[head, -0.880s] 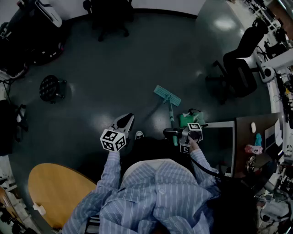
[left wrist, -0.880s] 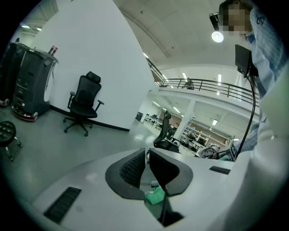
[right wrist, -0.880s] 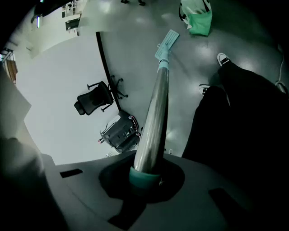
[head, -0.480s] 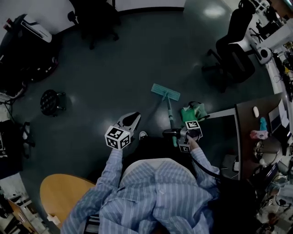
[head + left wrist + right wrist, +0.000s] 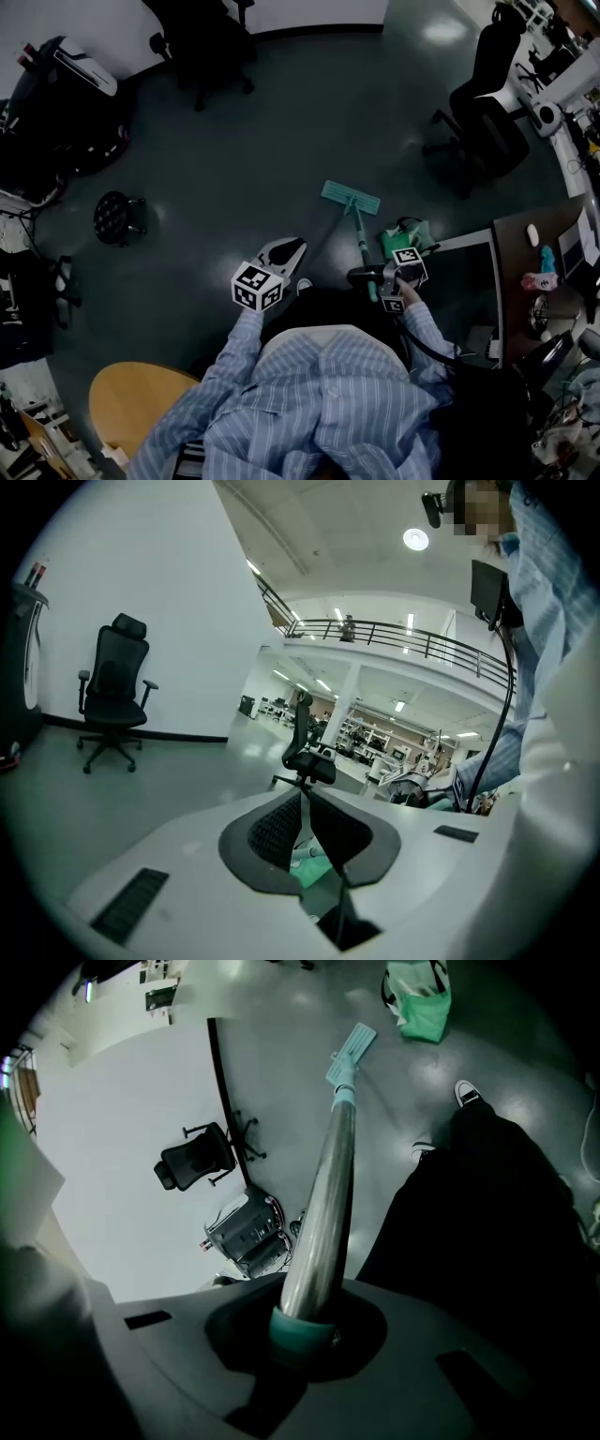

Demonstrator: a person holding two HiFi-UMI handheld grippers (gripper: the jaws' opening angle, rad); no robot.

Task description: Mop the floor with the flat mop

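The right claw [image 5: 373,277] was clamped tight round the handle [image 5: 323,1194] of the mop [image 5: 357,230], just above its teal end collar. The mop head [image 5: 351,197] lay flat on the floor [image 5: 244,141] well ahead of that claw. The left claw [image 5: 307,822] hung off to its left, jaws closed on nothing. This looked like mid-stroke, one-handed mopping. The next pass would need the head kept flat and steered clear of the green bag [image 5: 405,236] just right of the handle.

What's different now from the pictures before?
The left gripper slid a little toward the mop handle, jaws together and empty. The right gripper still clamps that handle, and the mop head still lies flat on the floor near the green bag.
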